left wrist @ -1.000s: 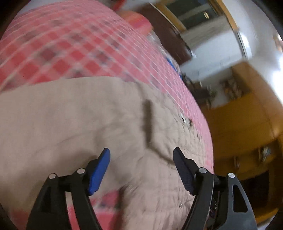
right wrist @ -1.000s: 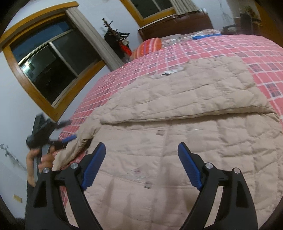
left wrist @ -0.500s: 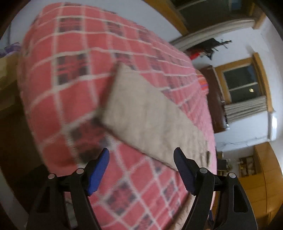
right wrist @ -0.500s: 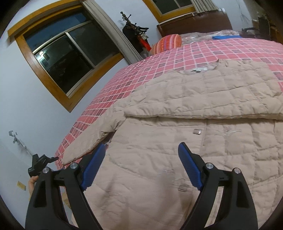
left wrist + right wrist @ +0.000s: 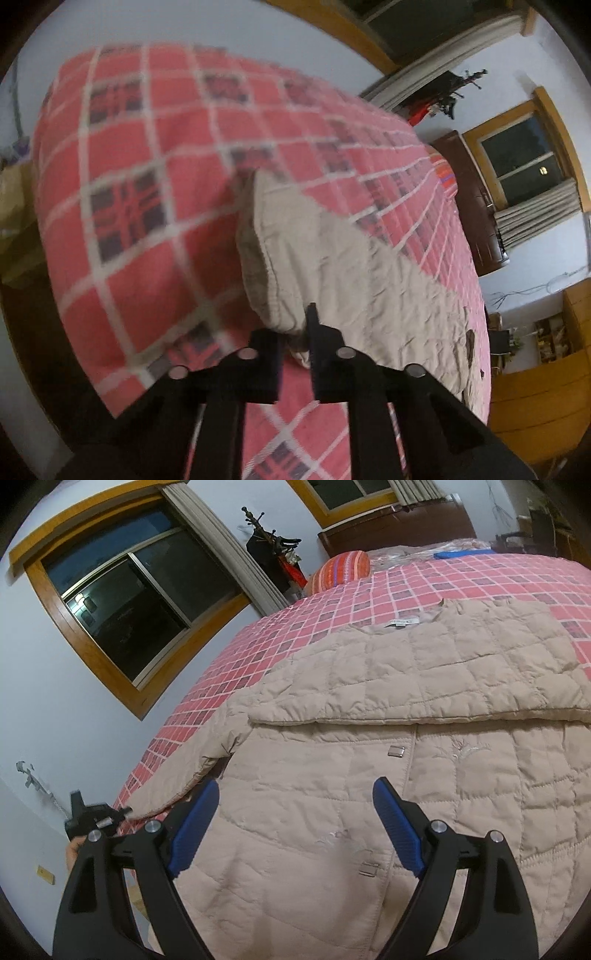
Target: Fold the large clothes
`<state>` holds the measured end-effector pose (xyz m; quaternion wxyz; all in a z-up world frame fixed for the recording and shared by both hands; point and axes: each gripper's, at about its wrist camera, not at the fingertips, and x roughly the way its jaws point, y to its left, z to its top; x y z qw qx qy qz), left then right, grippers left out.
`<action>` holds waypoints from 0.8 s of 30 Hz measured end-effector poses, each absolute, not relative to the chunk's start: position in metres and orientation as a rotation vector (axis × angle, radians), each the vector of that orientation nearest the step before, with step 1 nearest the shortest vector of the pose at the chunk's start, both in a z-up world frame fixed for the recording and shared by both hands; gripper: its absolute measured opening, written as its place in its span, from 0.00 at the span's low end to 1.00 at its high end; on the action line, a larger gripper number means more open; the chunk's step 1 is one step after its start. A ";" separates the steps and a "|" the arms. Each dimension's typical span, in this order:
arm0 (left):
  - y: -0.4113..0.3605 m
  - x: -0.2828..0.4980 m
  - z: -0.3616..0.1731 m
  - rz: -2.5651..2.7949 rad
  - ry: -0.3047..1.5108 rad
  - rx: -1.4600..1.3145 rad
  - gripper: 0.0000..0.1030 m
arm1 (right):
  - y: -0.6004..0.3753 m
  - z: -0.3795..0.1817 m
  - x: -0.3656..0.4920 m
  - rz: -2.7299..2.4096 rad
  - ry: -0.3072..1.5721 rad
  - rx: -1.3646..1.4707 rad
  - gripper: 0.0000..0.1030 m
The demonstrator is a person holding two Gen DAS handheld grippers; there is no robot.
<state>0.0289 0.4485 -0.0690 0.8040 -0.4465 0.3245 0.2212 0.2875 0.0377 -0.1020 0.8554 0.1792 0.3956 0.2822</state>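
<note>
Your beige quilted padded jacket [image 5: 388, 760] lies spread flat on the red-and-white checked bedspread [image 5: 369, 590], one sleeve already folded across the chest. Your left gripper [image 5: 295, 332] is pinched on the cuff of the outstretched beige sleeve [image 5: 332, 258]; your right gripper [image 5: 291, 830] hovers spread above the front, holding nothing. Expect soft, puffy, light fabric that springs back, so grip seams and hems, not loose padding.
</note>
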 end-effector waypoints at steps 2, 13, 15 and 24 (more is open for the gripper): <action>0.443 0.040 -0.041 0.438 0.655 -0.901 0.06 | 0.038 -0.101 0.286 0.591 0.830 0.373 0.82; 0.343 0.163 0.118 0.142 0.534 -0.535 0.04 | 0.004 -0.091 0.274 0.528 0.787 0.417 0.82; 0.313 0.190 0.132 0.084 0.539 -0.478 0.04 | -0.005 -0.087 0.271 0.507 0.773 0.423 0.82; 0.189 0.284 0.131 -0.134 0.659 -0.316 0.04 | -0.033 -0.084 0.266 0.429 0.760 0.450 0.82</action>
